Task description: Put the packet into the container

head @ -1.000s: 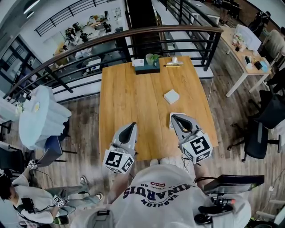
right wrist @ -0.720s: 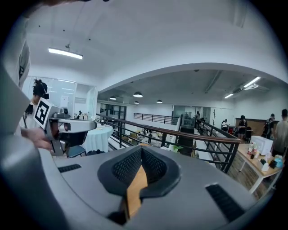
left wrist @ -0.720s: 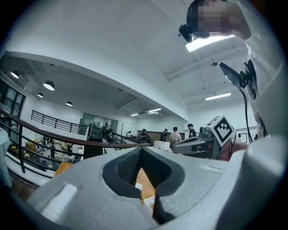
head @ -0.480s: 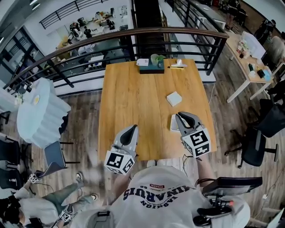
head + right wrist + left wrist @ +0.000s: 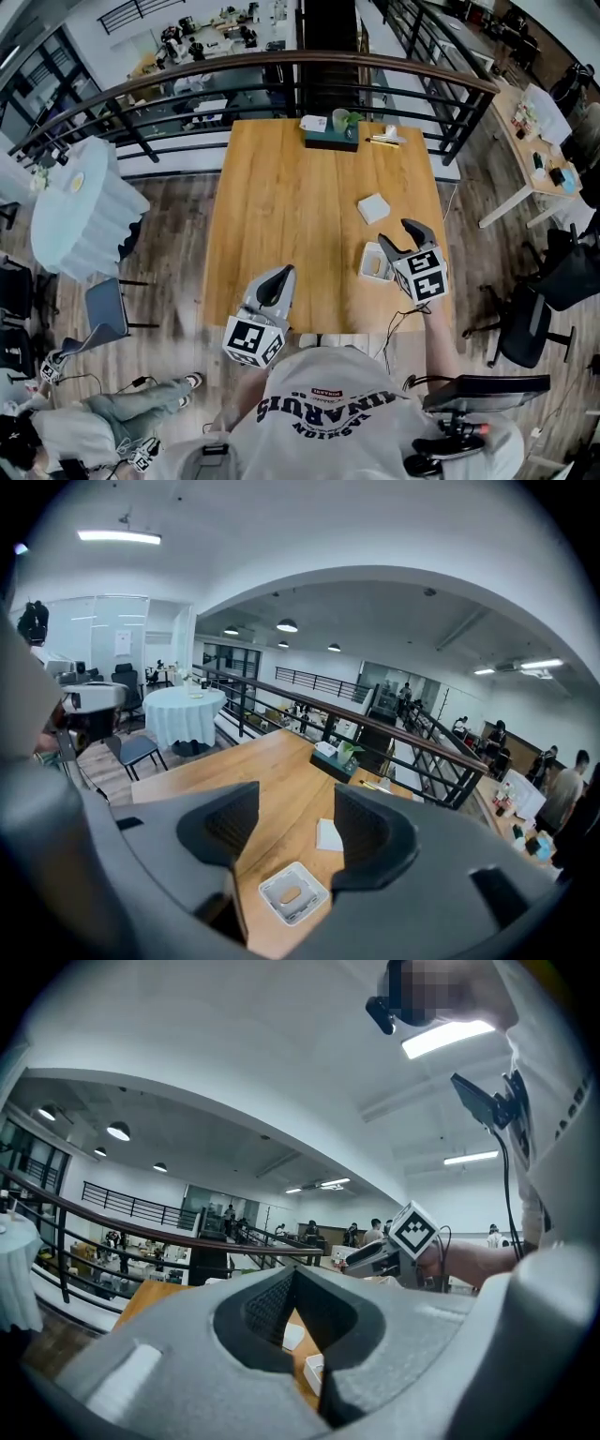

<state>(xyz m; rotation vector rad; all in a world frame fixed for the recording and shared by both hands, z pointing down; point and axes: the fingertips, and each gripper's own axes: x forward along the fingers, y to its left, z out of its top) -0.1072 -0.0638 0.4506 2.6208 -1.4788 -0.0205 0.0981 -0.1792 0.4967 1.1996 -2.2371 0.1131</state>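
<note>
Right gripper [image 5: 400,234], jaws just opened and empty, hovers over the white container [image 5: 369,263]; left gripper [image 5: 281,277] closed
Flat white packet [image 5: 373,207] lies just beyond it, untouched; a shallow pinch could skid it across the table [image 5: 281,206]

White navy-lettered T-shirt [image 5: 323,417], grey left gripper [image 5: 282,275] and right gripper [image 5: 396,233].
</note>
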